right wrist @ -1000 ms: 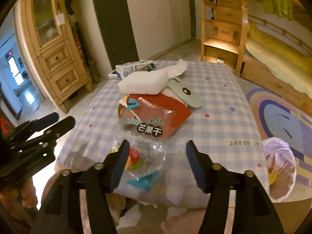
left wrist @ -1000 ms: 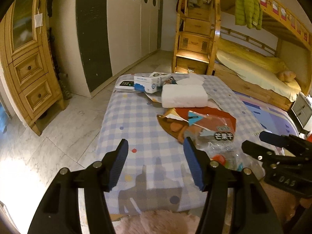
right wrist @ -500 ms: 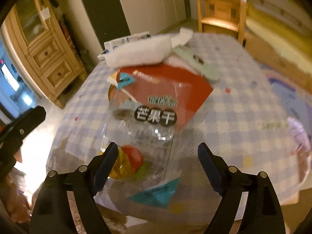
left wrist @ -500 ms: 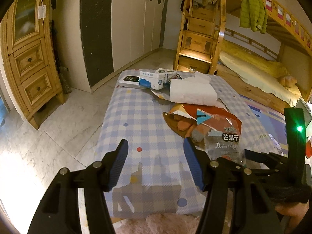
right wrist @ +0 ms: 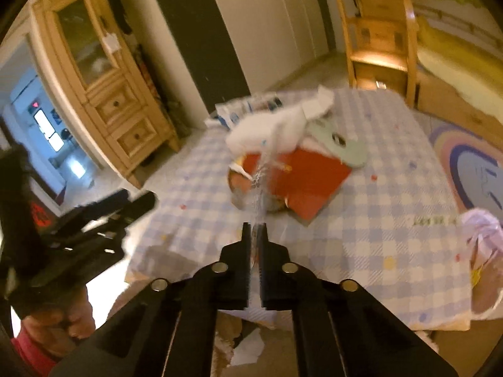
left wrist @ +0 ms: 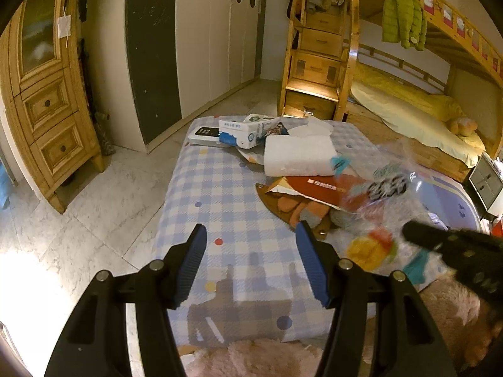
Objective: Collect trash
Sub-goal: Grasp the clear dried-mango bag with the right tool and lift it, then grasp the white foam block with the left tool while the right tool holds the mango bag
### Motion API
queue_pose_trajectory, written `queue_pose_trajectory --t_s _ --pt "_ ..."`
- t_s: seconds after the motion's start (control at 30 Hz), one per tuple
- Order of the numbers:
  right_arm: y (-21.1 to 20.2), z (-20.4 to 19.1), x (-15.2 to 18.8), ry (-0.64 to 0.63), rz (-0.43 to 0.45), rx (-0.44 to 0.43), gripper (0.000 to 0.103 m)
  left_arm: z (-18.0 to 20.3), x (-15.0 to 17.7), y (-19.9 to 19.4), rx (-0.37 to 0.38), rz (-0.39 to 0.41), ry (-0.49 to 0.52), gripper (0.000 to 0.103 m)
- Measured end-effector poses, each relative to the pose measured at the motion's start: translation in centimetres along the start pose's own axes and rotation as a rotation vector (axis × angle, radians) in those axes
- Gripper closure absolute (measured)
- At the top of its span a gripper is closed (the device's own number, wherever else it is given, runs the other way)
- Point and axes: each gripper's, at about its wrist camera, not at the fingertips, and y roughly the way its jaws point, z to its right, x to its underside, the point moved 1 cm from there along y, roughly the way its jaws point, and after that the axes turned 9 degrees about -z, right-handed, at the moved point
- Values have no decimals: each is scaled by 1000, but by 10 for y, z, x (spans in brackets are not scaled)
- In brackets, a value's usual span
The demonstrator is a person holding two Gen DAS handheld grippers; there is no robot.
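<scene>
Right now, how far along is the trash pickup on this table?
Barely started. Nothing looks cleared yet: the red packet, white foam block and boxes lie on the table. In hand: the right gripper is shut on the clear snack bag. The left gripper is open, empty. Everything else remains.

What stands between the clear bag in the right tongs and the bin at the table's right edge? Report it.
Nothing visible. The right tongs are shut on the clear bag, and between it and the bin lies only bare checked cloth. The red packet lies farther back, off that line.
</scene>
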Motion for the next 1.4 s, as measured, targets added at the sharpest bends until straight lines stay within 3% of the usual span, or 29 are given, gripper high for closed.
queue_pose_trajectory --t_s 0.13,0.37,0.47,0.73,0.93,1.1,1.23,1.4 --pt "-27 1 -10 -30 62 7 102 9 -5 2 6 -8 14 45" --pt "-50 30 -24 -65 168 251 102 31 -26 13 37 -14 41 45" --pt "-47 46 -29 -56 177 296 102 41 -38 23 53 -16 58 45" --pt "-38 74 -35 -24 170 302 101 32 -72 65 56 -59 87 52" --pt "-33 86 -37 -7 164 308 101 24 -86 102 109 -109 119 52" --pt "-29 92 -37 11 153 311 101 22 -92 126 205 -137 128 52" --pt "-29 94 -36 13 147 315 101 23 -90 124 256 -116 133 52" --pt "-28 94 -34 24 142 308 101 34 -81 103 322 -75 192 66"
